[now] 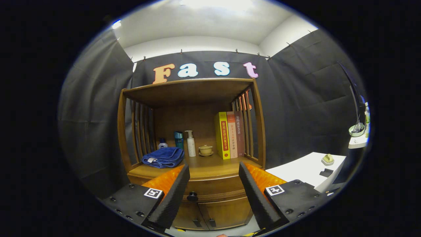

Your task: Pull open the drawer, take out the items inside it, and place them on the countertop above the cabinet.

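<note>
Gripper (213, 174) spread — one drawer knob (192, 197), three books (230, 135)

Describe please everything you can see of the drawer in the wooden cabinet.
The drawer is a wide, curved front of brown wood, just under the countertop and above two small cabinet doors. It is closed, so its contents are hidden. One dark round knob sits on its front. The hand-held gripper is open, its fingers apart ahead of the drawer, not touching it.

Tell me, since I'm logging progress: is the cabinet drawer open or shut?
Shut. The drawer front sits flush under the countertop, its knob untouched; the gripper is open, fingers spread short of the knob.
</note>
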`<state>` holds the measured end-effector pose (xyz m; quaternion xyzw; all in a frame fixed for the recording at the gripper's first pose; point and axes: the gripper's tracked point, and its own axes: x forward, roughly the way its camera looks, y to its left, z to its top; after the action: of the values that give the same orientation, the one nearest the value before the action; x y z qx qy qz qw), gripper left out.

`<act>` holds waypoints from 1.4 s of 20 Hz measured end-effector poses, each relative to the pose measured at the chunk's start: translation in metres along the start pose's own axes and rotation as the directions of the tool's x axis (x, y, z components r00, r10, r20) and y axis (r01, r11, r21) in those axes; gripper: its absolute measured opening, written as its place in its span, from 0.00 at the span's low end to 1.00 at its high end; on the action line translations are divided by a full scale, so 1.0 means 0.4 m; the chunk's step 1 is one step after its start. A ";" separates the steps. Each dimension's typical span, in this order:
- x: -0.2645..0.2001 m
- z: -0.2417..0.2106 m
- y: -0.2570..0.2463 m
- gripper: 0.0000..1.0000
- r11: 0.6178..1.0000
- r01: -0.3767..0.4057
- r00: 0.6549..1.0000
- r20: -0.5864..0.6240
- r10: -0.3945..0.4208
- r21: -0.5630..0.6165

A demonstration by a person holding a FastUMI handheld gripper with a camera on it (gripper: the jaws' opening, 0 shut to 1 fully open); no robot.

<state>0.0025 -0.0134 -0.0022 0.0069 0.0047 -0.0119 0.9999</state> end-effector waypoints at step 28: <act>0.212 -0.275 0.063 0.98 0.994 -0.109 0.993 -0.043 0.110 0.032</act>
<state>0.0868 0.0114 -0.1128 0.0221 0.0265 0.0429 0.9985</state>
